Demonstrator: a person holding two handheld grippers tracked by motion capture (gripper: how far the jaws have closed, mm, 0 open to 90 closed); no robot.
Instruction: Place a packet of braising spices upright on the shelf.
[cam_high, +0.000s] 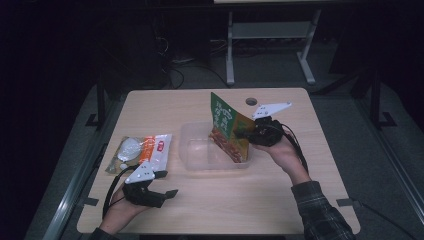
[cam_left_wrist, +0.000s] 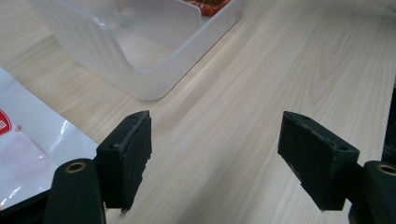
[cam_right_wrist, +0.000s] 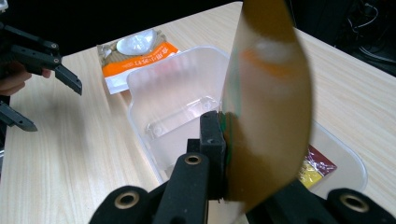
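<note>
My right gripper (cam_high: 248, 133) is shut on a green and orange snack packet (cam_high: 226, 126), holding it upright and tilted, with its lower end inside a clear plastic container (cam_high: 200, 165) at the table's middle. In the right gripper view the packet (cam_right_wrist: 268, 98) stands edge-on between the shut jaws (cam_right_wrist: 225, 154), above the container (cam_right_wrist: 173, 93). My left gripper (cam_high: 168, 184) hovers open near the front left edge with nothing between its fingers. In its own view the open gripper (cam_left_wrist: 215, 163) faces bare wood, with the container's corner (cam_left_wrist: 140, 56) just beyond.
A white and orange packet (cam_high: 145, 150) lies flat on the table's left, beside the left gripper, and shows in the other views too (cam_left_wrist: 23, 149) (cam_right_wrist: 135, 53). A round cable hole (cam_high: 251, 101) sits at the table's back. Bare wood (cam_high: 240, 200) spans the front.
</note>
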